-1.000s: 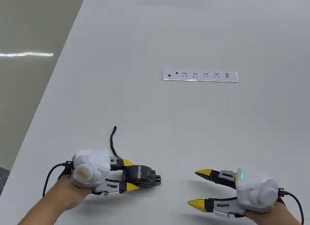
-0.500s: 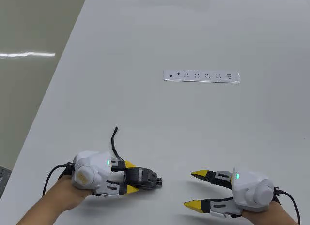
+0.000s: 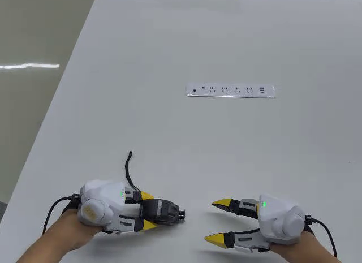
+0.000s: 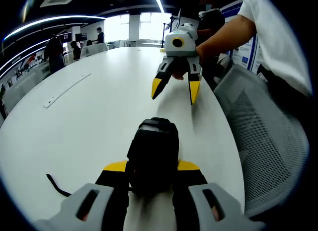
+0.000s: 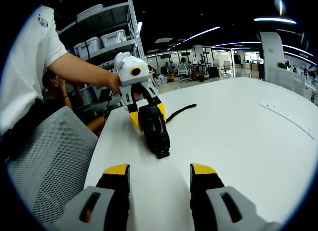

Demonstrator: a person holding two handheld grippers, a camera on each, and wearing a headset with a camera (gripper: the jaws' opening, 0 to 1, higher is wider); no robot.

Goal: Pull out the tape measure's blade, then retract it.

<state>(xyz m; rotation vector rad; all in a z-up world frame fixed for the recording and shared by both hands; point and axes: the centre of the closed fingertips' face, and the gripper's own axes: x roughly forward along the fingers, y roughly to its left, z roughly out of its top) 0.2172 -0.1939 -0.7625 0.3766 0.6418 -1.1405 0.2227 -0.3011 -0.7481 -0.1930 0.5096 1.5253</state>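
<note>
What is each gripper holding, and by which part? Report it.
The left gripper is shut on the black tape measure, its jaws clamping the two sides of the case at its rear end. The right gripper is open and holds nothing.

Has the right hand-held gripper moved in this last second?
Yes. Against the power strip, the right hand-held gripper has slid leftward in the head view, toward the tape measure.

- Black with dark grey: tape measure (image 3: 161, 210), lower left; black strap (image 3: 126, 169).
- White bodies, black fingers (image 3: 222, 203) tipped yellow, green lights: left gripper (image 3: 149, 209), right gripper (image 3: 214, 220).
- Plain pale grey-white: bench (image 3: 226, 42).
- White, dark sockets: power strip (image 3: 230, 90), upper middle.
</note>
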